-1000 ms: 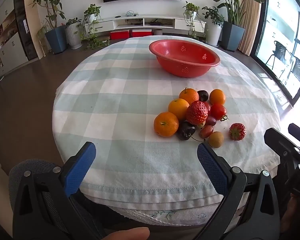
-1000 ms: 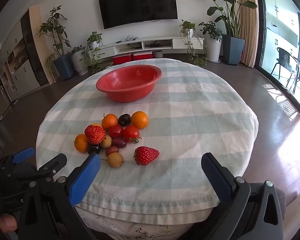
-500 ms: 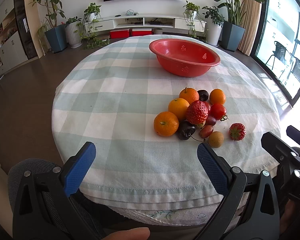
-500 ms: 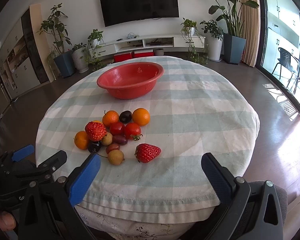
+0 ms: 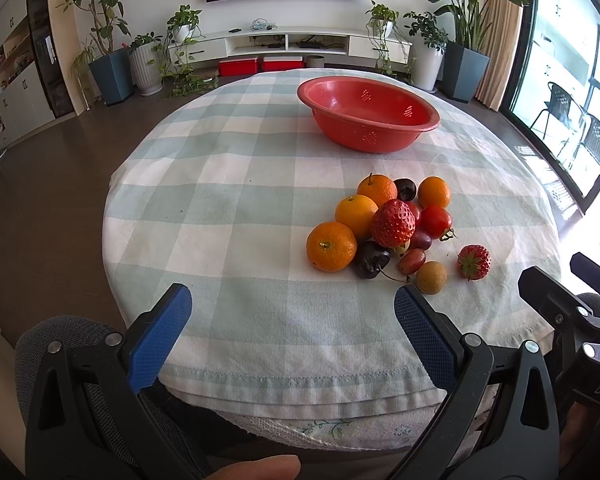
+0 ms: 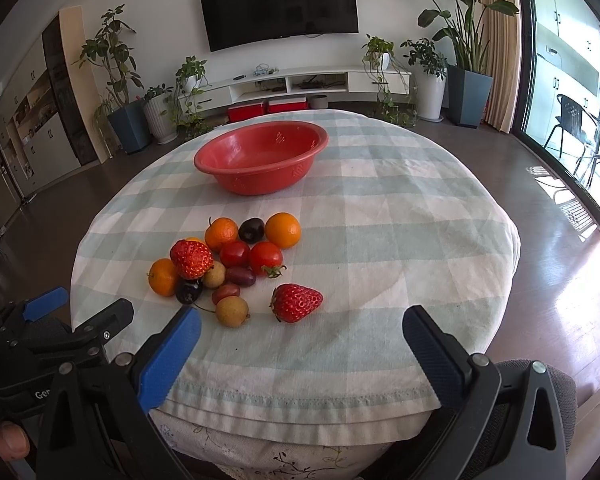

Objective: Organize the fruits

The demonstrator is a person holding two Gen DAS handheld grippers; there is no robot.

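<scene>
Both pairs of tongs hang low at the near edge of the round worktop, each released with its blue pads spread wide and nothing between them: the left tongs fill the bottom of the left wrist view, and the right tongs fill the bottom of the right wrist view. In the right wrist view the left tongs show again at the lower left, just off the worktop's rim, and a fingertip sits in the bottom left corner. A pale green and white checked cloth covers the worktop and drapes over its near edge. The fruit lies in a tight cluster in the middle of the right wrist view: small oranges, cherry tomatoes, dark cherries, a strawberry riding on top of the heap, and a longan at the near side. A second strawberry lies apart, just right of the cluster and nearest the right tongs. The red colander bowl stands empty beyond the fruit, toward the far side. The cloth right of the fruit is bare out to the rim. Behind, a wall television, a low white cabinet and potted plants line the room, with dark wooden floor all round.
</scene>
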